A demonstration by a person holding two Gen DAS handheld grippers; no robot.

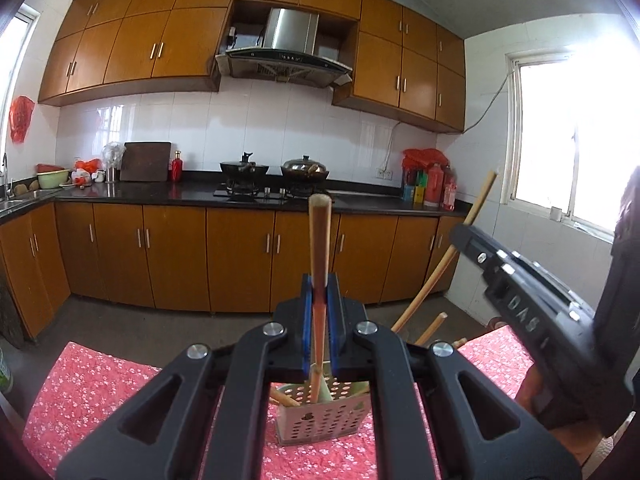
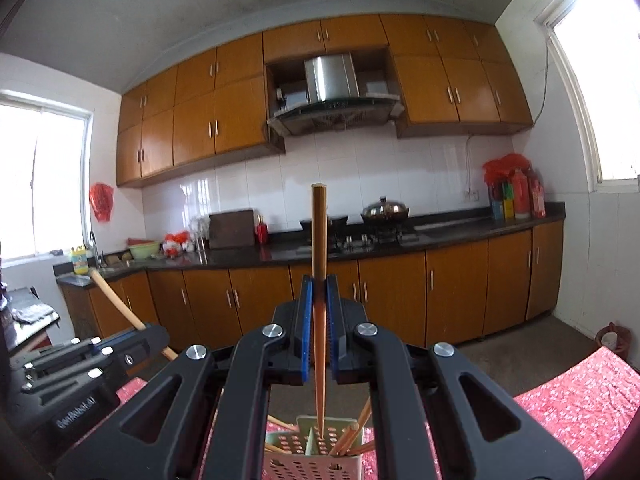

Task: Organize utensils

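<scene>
This is a kitchen with brown cabinets point(image 1: 168, 256), a black stove top with two pots, and bright windows. Close by is a desk point(image 1: 92, 384) with a pink flowered cloth. On it, near the middle, stands a green chopstick holder point(image 1: 320, 416) full of little holes, with a wall down its middle (a few chopsticks already lean inside).

The left gripper point(image 1: 321, 300) has its blue fingers point(image 1: 306, 320) squeezed tight on one chopstick point(image 1: 319, 248). The stick stands almost straight up, and its thin low end reaches down into the holder.

The right gripper point(image 2: 319, 300) is also squeezed tight on a chopstick point(image 2: 319, 248). This one points up too, with its tip just over the holder point(image 2: 316, 452), above the middle wall.

In the left view the right gripper point(image 1: 528, 300) sits off to the right, its stick tilted.

Both sticks are long and point up and down, right over the holder. I think the left one is nearer to being in. Next, each stick probably needs to go straight down into a slot. A tilted stick could bump the rim or the middle wall.
</scene>
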